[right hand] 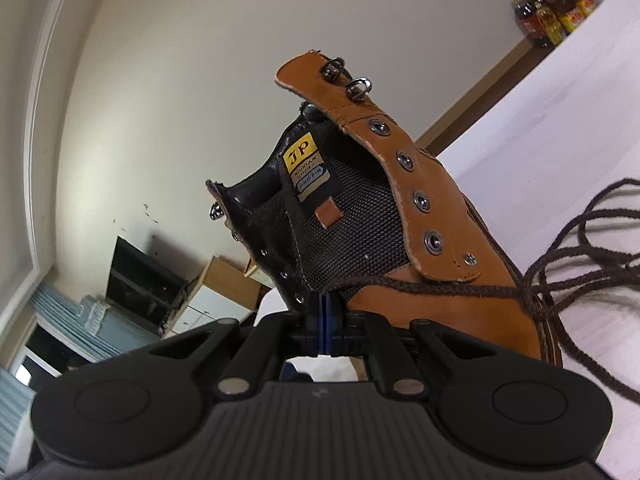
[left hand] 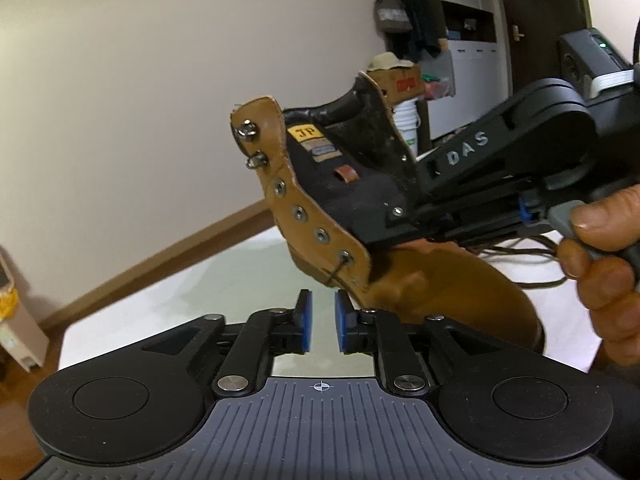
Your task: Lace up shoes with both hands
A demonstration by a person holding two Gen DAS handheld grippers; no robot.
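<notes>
the boot (left hand: 420, 292) sits just ahead of the left gripper (left hand: 320, 322), whose jaws stand apart with nothing between. the right gripper (right hand: 325, 322) is clenched on the brown lace (right hand: 440, 286) at the boot's lower eyelets.

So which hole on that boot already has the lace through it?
Find the tan boot tilted above the white table. Follow the row of metal eyelets down its near flap. The lowest eyelet is the only one with the dark lace hanging from it.

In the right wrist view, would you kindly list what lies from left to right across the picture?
Dark cabinet against the wall → tan leather lace-up boot → loose dark brown shoelace → bottles of cooking oil.
</notes>
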